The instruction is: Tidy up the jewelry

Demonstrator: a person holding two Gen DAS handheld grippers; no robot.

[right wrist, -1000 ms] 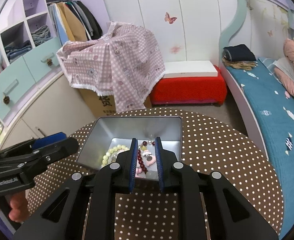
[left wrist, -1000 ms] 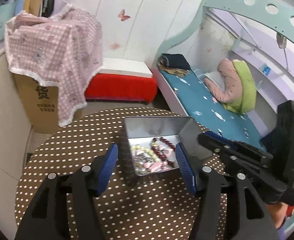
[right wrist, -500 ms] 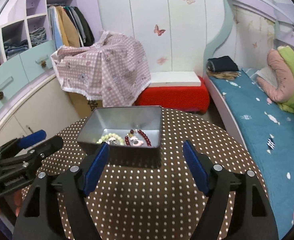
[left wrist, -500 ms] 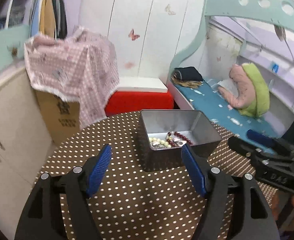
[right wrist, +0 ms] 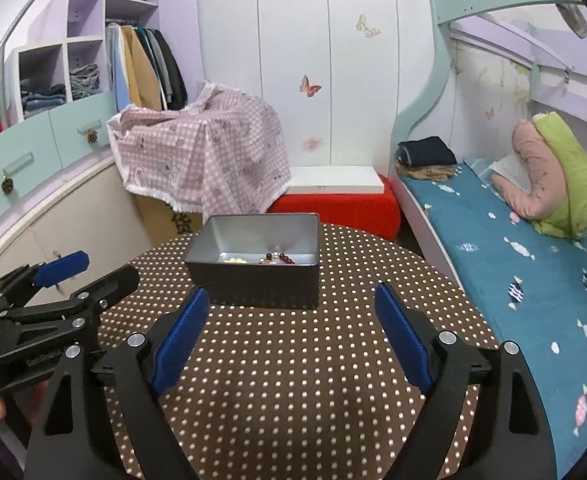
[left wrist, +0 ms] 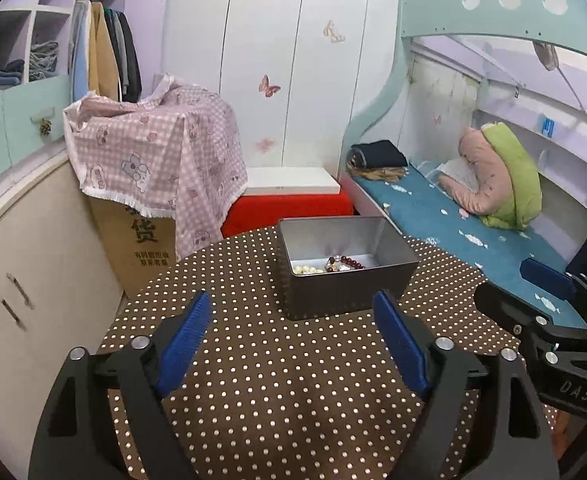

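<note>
A grey metal tin [left wrist: 345, 292] [right wrist: 261, 280] stands at the far side of the round brown polka-dot table [left wrist: 273, 392] [right wrist: 293, 380]. Inside it lie pale beads [left wrist: 304, 269] [right wrist: 233, 259] and a dark red bead bracelet [left wrist: 353, 262] [right wrist: 287, 258]. My left gripper [left wrist: 293, 320] hangs over the table short of the tin, its jaws opening wide with nothing between them. My right gripper [right wrist: 291, 308] is likewise back from the tin, jaws opening and holding nothing. Each gripper shows at the edge of the other's view: the right gripper [left wrist: 533, 296] and the left gripper [right wrist: 81, 272].
A cardboard box under a pink checked cloth [left wrist: 153, 152] stands left behind the table. Behind it sits a red bench with a white top [left wrist: 289, 200]. A bed with a blue cover [right wrist: 513, 248] runs along the right. Cupboards [left wrist: 21, 264] line the left.
Both grippers pulled back from over the tin and rose a little. The right gripper's jaws went from nearly shut to wide open; the left jaws widened too. The jewelry stays in the tin.
</note>
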